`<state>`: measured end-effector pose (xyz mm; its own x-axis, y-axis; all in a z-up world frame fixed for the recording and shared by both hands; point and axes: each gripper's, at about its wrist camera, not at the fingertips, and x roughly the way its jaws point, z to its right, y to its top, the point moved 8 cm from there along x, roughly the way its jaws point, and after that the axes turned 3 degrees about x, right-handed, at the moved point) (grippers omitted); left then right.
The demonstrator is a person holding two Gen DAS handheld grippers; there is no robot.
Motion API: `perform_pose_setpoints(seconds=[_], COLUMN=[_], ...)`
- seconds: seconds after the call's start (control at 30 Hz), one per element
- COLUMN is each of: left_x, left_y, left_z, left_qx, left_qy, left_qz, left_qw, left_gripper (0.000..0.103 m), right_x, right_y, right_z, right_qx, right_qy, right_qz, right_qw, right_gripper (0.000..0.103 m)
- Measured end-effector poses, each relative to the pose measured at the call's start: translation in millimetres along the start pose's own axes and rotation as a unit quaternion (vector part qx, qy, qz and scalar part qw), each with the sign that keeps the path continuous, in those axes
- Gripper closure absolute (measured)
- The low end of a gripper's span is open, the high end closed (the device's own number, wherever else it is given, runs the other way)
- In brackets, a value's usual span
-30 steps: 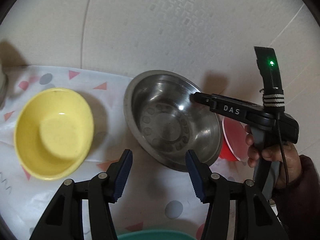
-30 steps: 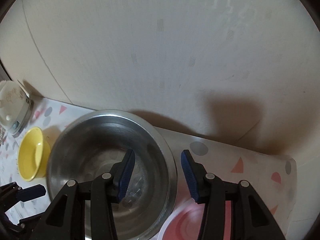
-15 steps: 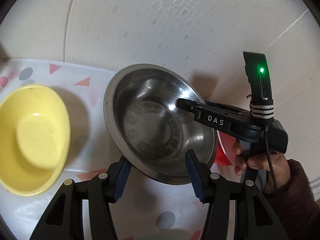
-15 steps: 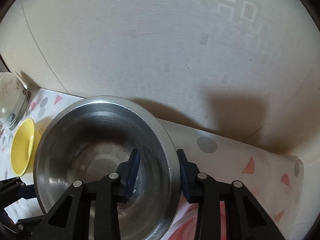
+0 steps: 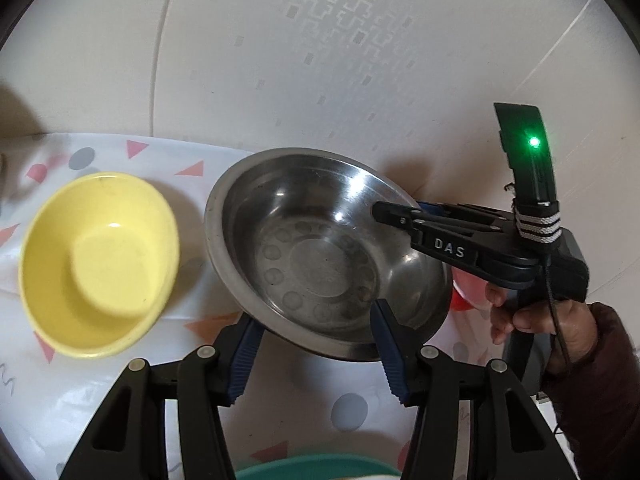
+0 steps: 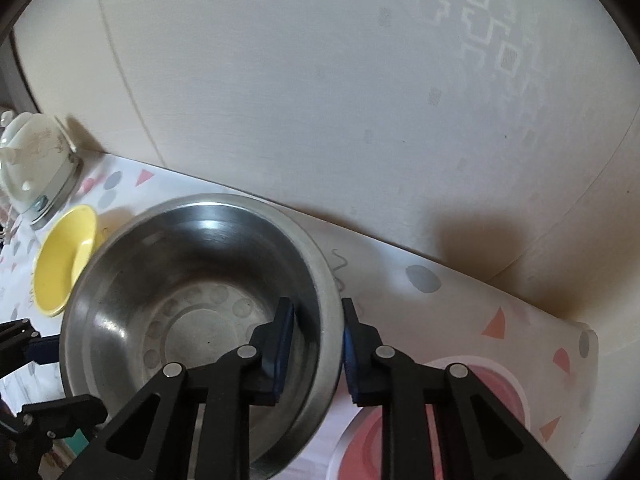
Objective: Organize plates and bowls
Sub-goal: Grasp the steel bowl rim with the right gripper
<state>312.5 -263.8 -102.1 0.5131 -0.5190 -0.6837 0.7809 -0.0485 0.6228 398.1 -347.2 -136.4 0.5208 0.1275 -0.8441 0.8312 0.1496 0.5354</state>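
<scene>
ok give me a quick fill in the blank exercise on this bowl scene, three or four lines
1. The right gripper is clamped on the rim of the ____ bowl.
2. Beside the steel bowl, on the patterned tablecloth, sits an empty ____ bowl.
3. The left gripper has its jaws ____, holding nothing.
4. The plate under the right gripper is ____ in colour.

Missing words: steel; yellow; open; red

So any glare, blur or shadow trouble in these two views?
Left wrist: bright glints inside the steel bowl, yellow bowl slightly soft, fisheye bending at the edges. Right wrist: a dark shadow on the wall; steel bowl sharp.
</scene>
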Motion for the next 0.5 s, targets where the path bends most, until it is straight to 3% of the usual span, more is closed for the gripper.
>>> perform_pose_setpoints(seconds=[0.5], left_x=[-15], left_y=[-21], left_z=[2], left_qx=[0.007], left_qy=[0.013], left_qz=[0.008], left_qw=[0.9999], left_gripper=[0.048], right_x=[-26], right_y=[-43], right_z=[-15], right_qx=[-0.026], right_qy=[0.002], right_qz=[0.003], right_qw=[1.000], right_gripper=[0.083])
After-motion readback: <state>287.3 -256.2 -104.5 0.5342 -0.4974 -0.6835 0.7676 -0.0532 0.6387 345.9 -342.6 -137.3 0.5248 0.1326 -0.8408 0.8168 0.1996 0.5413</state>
